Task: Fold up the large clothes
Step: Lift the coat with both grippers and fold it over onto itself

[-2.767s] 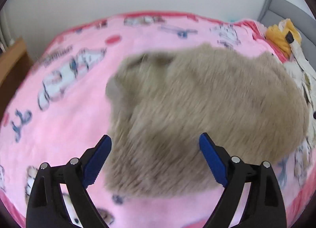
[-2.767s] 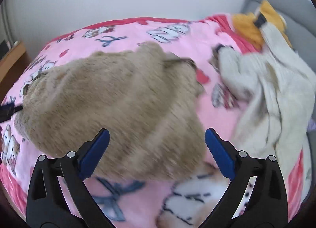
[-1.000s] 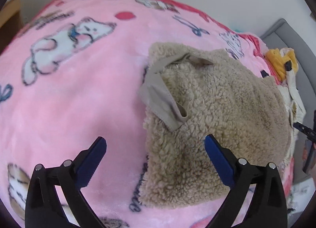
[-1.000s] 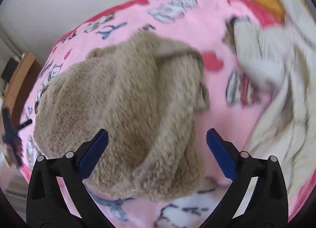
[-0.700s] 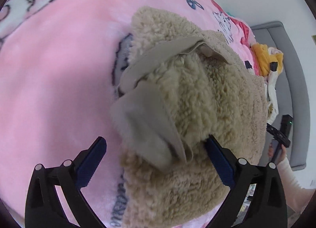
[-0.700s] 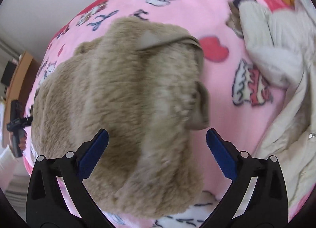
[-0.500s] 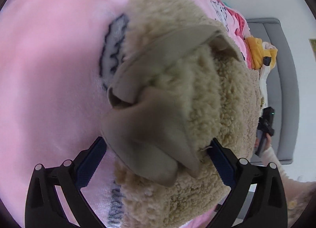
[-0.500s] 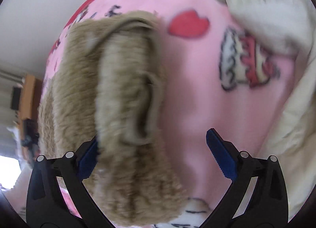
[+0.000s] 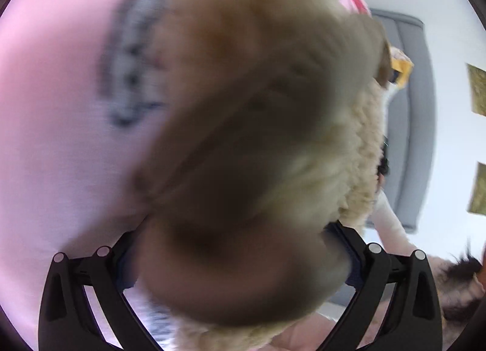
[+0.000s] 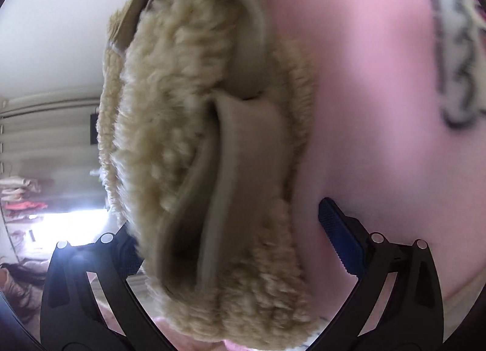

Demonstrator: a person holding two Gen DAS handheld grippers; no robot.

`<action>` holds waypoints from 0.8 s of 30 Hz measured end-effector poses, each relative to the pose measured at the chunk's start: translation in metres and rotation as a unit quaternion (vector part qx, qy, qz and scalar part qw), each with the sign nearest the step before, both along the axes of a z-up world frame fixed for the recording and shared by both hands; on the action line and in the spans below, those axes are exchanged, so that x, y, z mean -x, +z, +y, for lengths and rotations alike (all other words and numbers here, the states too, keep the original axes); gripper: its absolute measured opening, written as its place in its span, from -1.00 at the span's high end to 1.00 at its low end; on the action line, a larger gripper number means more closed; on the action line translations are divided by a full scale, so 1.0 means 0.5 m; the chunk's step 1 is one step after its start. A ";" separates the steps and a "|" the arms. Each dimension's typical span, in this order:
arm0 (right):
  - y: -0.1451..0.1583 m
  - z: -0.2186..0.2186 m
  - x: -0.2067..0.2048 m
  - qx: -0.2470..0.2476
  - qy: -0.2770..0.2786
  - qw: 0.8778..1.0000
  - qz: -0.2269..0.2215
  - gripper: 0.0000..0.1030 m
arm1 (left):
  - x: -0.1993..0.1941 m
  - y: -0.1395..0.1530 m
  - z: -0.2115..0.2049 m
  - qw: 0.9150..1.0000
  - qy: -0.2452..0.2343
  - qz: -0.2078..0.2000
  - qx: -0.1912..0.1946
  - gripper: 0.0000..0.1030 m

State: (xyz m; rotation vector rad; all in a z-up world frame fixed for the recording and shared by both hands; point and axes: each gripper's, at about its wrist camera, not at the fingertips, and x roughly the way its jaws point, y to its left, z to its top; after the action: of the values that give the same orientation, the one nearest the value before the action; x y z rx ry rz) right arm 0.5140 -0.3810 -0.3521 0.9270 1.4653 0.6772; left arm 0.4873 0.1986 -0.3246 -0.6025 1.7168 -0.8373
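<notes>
Both claws have dropped from hovering above the bed to its level, closing in on opposite ends of the tan, curly-pile fleece garment (image 10: pixel 194 126) lying bunched on the pink printed blanket (image 10: pixel 370 108). The left claw (image 9: pixel 237 259) is spread wide with the garment's smooth taupe edge, blurred, filling the gap; whether it grips is unclear. The right claw (image 10: pixel 231 238) is equally wide, its fingers (image 10: pixel 340 235) straddling the fleece edge, not clamped. Likely a two-ended grasp is imminent, for lifting and folding.
</notes>
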 end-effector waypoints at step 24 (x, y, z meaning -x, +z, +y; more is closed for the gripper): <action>-0.005 0.097 0.030 0.052 -0.011 0.999 -0.013 -0.86 | 0.040 -0.010 -0.015 0.998 0.053 0.006 0.017 -0.93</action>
State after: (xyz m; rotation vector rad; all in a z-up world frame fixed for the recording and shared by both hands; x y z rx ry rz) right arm 0.4990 -0.3325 -0.3546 0.8511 1.4510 0.5893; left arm 0.4673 0.1910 -0.3297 -0.7172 1.6695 -0.7914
